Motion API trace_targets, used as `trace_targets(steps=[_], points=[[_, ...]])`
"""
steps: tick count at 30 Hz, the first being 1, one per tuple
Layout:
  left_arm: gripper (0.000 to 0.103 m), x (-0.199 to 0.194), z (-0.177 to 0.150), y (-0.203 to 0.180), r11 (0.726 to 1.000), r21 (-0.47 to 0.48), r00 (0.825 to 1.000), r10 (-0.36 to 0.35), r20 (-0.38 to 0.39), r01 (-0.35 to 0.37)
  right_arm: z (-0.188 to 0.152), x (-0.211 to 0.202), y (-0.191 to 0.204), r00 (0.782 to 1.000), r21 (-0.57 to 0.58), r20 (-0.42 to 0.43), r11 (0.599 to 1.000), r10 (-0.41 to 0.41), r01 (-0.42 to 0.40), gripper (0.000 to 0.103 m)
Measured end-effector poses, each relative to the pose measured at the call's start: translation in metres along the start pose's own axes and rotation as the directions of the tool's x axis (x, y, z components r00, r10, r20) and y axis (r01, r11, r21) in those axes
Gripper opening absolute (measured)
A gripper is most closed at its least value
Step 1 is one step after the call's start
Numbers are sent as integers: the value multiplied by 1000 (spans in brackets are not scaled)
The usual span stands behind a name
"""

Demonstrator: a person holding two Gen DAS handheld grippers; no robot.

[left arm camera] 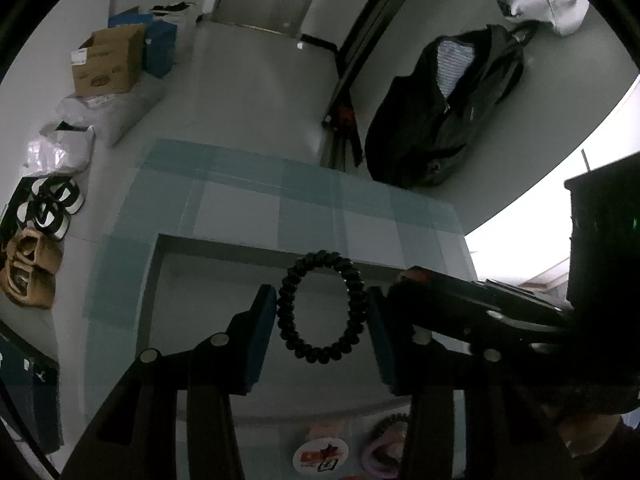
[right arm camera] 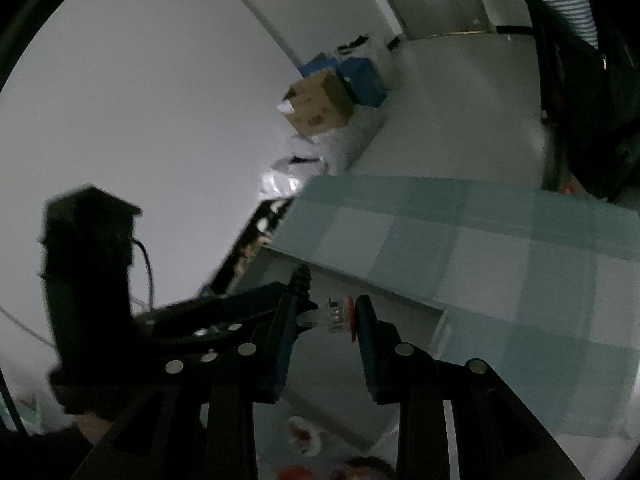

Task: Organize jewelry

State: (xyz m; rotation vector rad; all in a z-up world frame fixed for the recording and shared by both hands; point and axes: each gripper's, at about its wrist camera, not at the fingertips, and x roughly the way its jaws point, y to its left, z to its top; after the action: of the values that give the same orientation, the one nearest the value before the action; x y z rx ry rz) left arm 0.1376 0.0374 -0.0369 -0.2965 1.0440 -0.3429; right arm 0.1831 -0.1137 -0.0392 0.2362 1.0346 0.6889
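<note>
a black spiral coil bracelet (left arm camera: 321, 307) stands upright as an open ring, pinched on both sides above a pale box. a small clear clip with an orange end (right arm camera: 338, 314) is held level.

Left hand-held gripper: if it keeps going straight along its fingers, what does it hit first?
Probably the inside of the shallow white tray on the teal-checked cloth. The left hand-held gripper, shut on a black coiled ring-shaped hair tie, points down into it. Depth is uncertain.
</note>
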Motion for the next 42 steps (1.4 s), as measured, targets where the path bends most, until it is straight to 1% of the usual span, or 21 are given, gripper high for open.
trace_targets(steps=[3, 5, 12, 18, 20, 22, 23, 24, 25, 26, 27, 28, 31, 35, 37, 41, 42], points=[[39, 0, 2, 0, 1000, -4, 1000, 2, -4, -2, 3, 0, -4, 1000, 21, 9, 1000, 0, 0, 29], [39, 1, 2, 0, 1000, 5, 1000, 18, -6, -18, 4, 1, -3, 1000, 16, 11, 1000, -6, 6, 29], [39, 10, -2, 4, 999, 8, 998, 49, -30, -49, 1, 8, -5, 999, 33, -9, 999, -31, 32, 29], [39, 16, -2, 7, 999, -8, 997, 51, -53, -52, 1, 10, -7, 999, 51, -12, 998, -45, 45, 31], [41, 17, -2, 7, 999, -7, 997, 41, -63, -42, 0, 11, -9, 999, 57, -19, 998, -40, 41, 31], [44, 20, -3, 9, 999, -12, 996, 29, -89, -30, -1, 10, -9, 999, 61, -25, 997, -45, 46, 32], [44, 21, -3, 10, 999, -16, 995, 39, -95, -41, -1, 10, -10, 998, 66, -30, 996, -51, 53, 33], [44, 22, -4, 10, 999, -18, 994, 42, -96, -44, -1, 9, -10, 999, 71, -30, 996, -44, 46, 37], [45, 22, -4, 12, 999, -26, 995, 32, -98, -35, -1, 7, -10, 999, 71, -24, 997, -38, 40, 42], [47, 21, -4, 12, 999, -32, 995, 23, -98, -26, 0, 5, -9, 999, 68, -16, 997, -37, 38, 44], [55, 19, -5, 13, 999, -37, 995, 12, -98, -16, 0, 1, -8, 999, 59, 0, 998, -34, 34, 46], [59, 16, -5, 13, 999, -41, 996, -8, -92, 4, 0, -3, -7, 999, 49, 11, 998, -35, 35, 47], [60, 10, -5, 12, 999, -33, 997, -3, -72, 0, -1, -14, -4, 998, 29, 50, 999, -38, 36, 52], [61, 1, -8, 7, 1000, -12, 999, 1, -42, -2, -3, -28, -4, 995, 23, 90, 999, -39, 37, 55], [61, -4, -10, 5, 1000, 2, 1000, 2, -24, -2, -5, -35, -4, 993, 16, 110, 999, -50, 48, 61], [63, -18, -16, 1, 999, 38, 1000, 6, 22, -7, -10, -51, 0, 986, -21, 161, 998, -48, 52, 65], [64, -21, -18, 0, 999, 45, 999, 5, 32, -7, -12, -54, 2, 984, -31, 172, 998, -48, 55, 66]])
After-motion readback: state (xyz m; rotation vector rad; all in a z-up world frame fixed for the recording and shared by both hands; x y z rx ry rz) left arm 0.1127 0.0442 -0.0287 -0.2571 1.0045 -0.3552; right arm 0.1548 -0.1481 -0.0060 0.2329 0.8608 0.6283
